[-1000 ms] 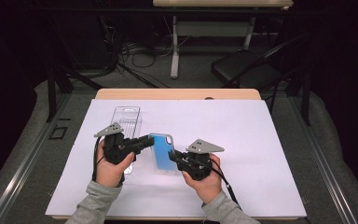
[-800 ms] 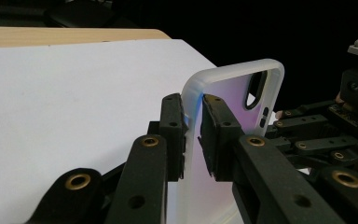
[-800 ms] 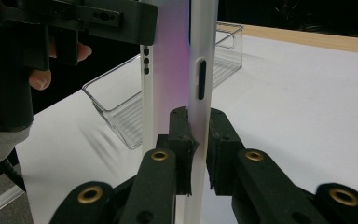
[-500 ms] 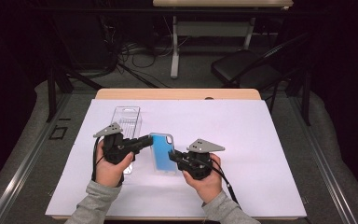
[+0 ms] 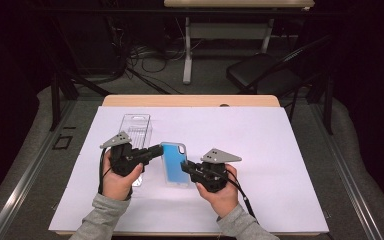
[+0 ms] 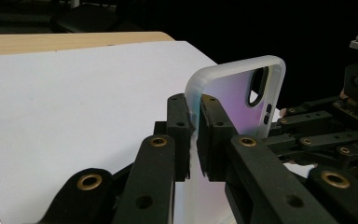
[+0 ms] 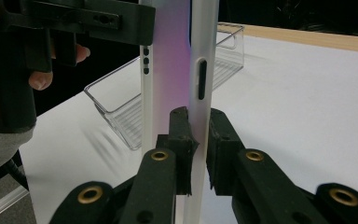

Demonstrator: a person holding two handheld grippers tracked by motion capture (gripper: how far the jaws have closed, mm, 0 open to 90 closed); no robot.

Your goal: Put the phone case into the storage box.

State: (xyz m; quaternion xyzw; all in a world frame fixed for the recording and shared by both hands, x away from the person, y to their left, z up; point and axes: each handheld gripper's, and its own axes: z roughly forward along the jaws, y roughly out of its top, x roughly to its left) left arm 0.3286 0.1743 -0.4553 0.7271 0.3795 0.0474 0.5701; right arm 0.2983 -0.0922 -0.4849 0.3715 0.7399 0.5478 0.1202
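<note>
Both grippers are holding one thing between them: a translucent frosted phone case with a blue-tinted back and a camera cut-out (image 5: pixel 175 163).

Left gripper (image 5: pixel 156 151): its jaws are gripping the case's left long edge near the camera end. In the left gripper view the two black pads (image 6: pixel 179 122) are pressing on the frosted rim of the case (image 6: pixel 235 88), with the cut-out standing above and right of them. The jaws have just been closing onto this rim.

Right gripper (image 5: pixel 185 167): its jaws are pinching the opposite long edge, lower down the case. In the right gripper view the pads (image 7: pixel 182 126) are sitting either side of the white side wall with the button slot (image 7: pixel 200 70).

The case is hanging over the white sheet covering the wooden table (image 5: pixel 290 150), a little left of centre, between the two hands.

A clear ribbed plastic tray (image 5: pixel 136 129) is lying on the sheet just beyond the left hand (image 5: pixel 117 177), apart from the case. The right hand (image 5: pixel 222 190) is staying low near the table's front edge.
</note>
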